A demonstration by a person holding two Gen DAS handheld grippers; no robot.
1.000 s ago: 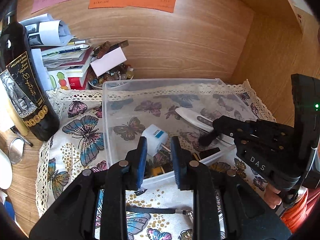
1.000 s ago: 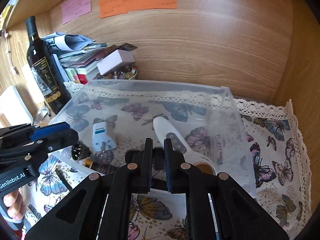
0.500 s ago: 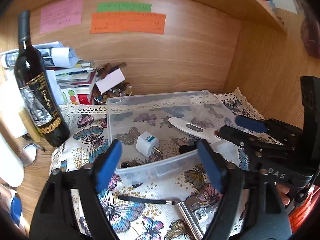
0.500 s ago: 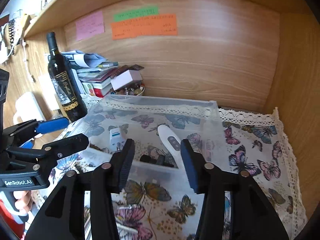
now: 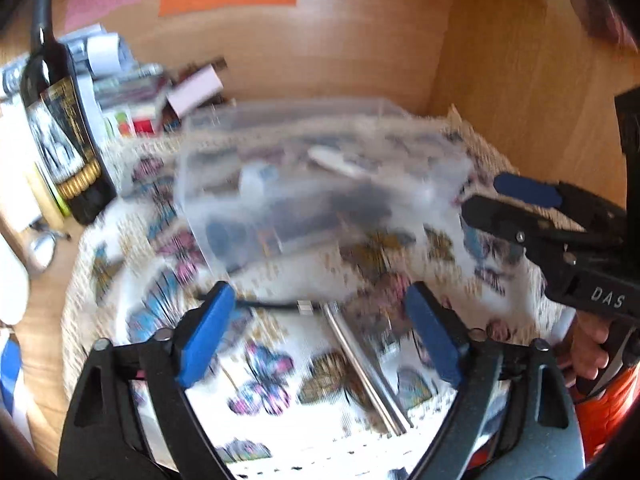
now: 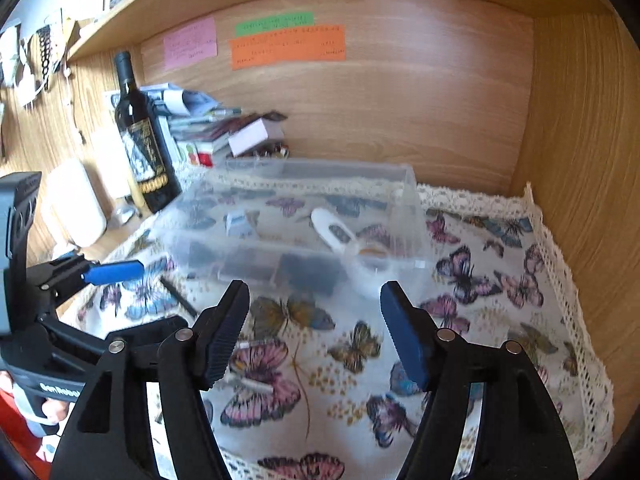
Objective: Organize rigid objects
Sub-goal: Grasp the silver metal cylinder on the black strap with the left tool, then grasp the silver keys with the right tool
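Note:
A clear plastic bin [image 6: 400, 184] sits on the butterfly cloth [image 6: 480, 280] and holds a white plug adapter [image 6: 237, 222], a white remote-like device [image 6: 334, 232] and dark items [image 6: 308, 268]. The bin shows blurred in the left wrist view [image 5: 320, 184]. My left gripper [image 5: 320, 332] is open and empty, in front of the bin, above a metal tool [image 5: 360, 364] and a black cable [image 5: 264, 303] lying on the cloth. My right gripper [image 6: 316, 328] is open and empty, in front of the bin's near wall.
A wine bottle [image 6: 140, 140] stands at the left, beside a stack of books and papers [image 6: 204, 124] and a small white box [image 6: 256, 136]. Wooden walls close the back and right. Sticky notes [image 6: 286, 46] hang on the back wall. A black cable [image 6: 178, 295] lies left of the bin.
Both grippers have opened wide and pulled back from the bin toward the front of the cloth. The left wrist view is now blurred by motion.

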